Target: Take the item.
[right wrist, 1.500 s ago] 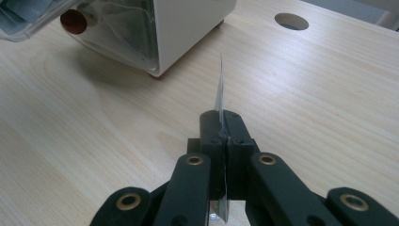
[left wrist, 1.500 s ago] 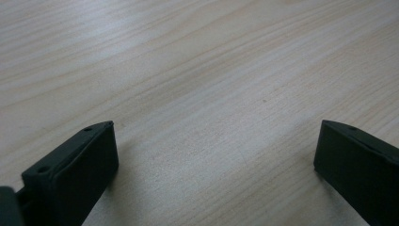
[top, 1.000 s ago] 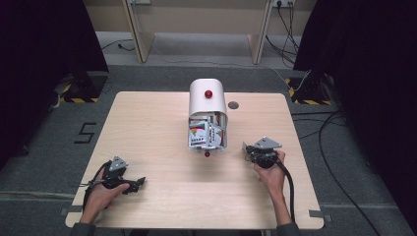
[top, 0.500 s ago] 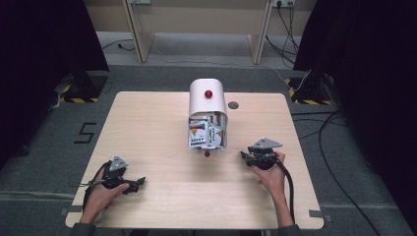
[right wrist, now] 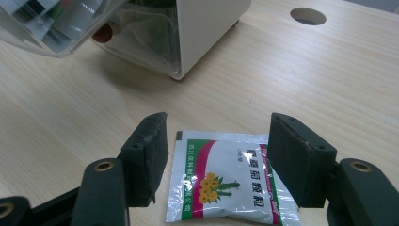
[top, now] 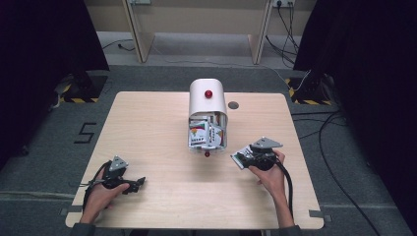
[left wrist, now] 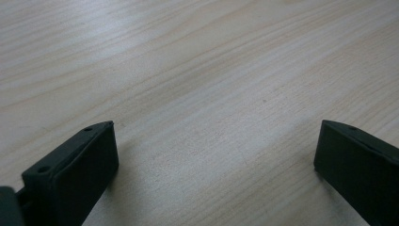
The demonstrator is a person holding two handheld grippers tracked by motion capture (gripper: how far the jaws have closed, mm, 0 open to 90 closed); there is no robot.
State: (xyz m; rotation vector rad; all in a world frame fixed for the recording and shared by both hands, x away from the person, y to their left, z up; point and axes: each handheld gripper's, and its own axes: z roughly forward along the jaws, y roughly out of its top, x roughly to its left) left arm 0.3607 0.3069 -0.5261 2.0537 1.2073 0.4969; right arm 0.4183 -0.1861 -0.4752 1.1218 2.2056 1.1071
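A pale wooden table (top: 147,128) carries a white round-topped container (top: 207,101) near its centre, toward twelve o'clock from the person; a red knob (top: 208,93) sits on its top, and its clear front door (top: 206,135) hangs open toward six o'clock, with printed packets (top: 199,132) crowded inside; a second small red knob (top: 207,154) shows at the door's lower edge; a round hole (top: 233,104) in the table lies at about two o'clock from the container.

The left gripper (top: 133,184) rests at about eight o'clock on the table, held by the left hand (top: 101,189); in the left gripper view its jaws stand wide apart over bare wood (left wrist: 211,94), with nothing between them.

The right gripper (top: 242,160) lies at about four o'clock from the container, held by the right hand (top: 268,172), its cable (top: 287,182) trailing back toward six o'clock; in the right gripper view the right gripper (right wrist: 216,160) has its jaws open, one to each side of a flat sachet (right wrist: 230,183) that lies on the table; the sachet is white and silver with green and pink bands, yellow flowers and printed characters; whether the jaws touch its edges cannot be told; they are not closed on it; beyond it, at twelve o'clock in that view, stand the container's white wall (right wrist: 207,28) and the tilted clear door (right wrist: 51,23), and the hole (right wrist: 308,15) lies at one o'clock.
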